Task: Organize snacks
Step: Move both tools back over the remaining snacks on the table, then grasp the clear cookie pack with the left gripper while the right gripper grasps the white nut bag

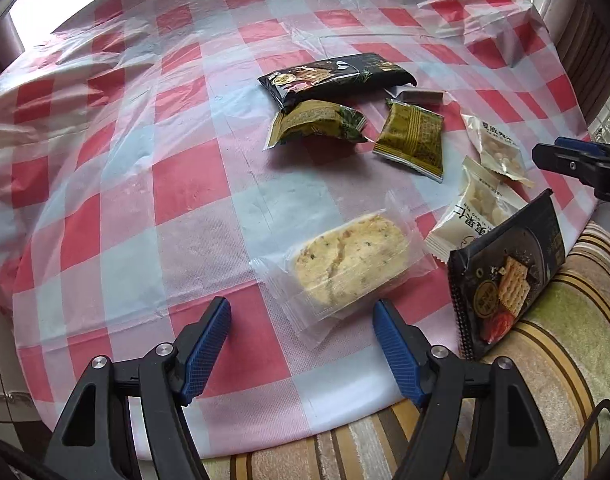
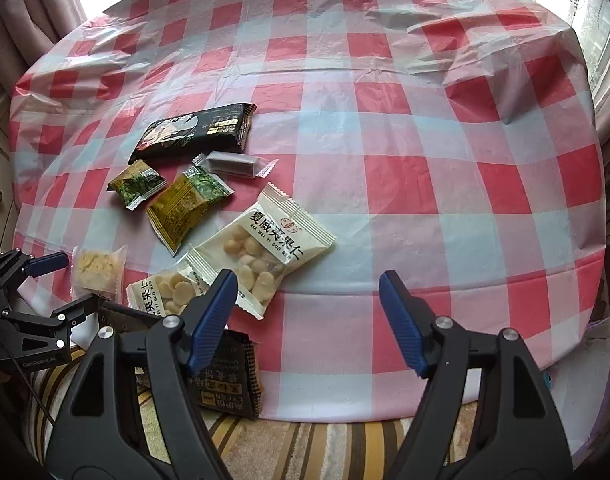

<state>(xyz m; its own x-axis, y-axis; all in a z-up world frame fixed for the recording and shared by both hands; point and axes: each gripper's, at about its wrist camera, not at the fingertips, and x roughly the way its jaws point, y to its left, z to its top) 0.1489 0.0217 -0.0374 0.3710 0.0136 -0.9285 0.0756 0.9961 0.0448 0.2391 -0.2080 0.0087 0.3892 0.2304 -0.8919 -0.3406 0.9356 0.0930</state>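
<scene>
Around the clear-wrapped biscuit (image 1: 351, 266), nut packets (image 1: 471, 210) crowd close.

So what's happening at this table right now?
A person holds two grippers over a table with a checked cloth strewn with snack packets. The left gripper hovers, jaws open, just short of a clear-wrapped biscuit. The right gripper is also open and empty, near a white nut packet. A black cracker pack hangs over the table's near edge. Nothing is gripped yet.
</scene>
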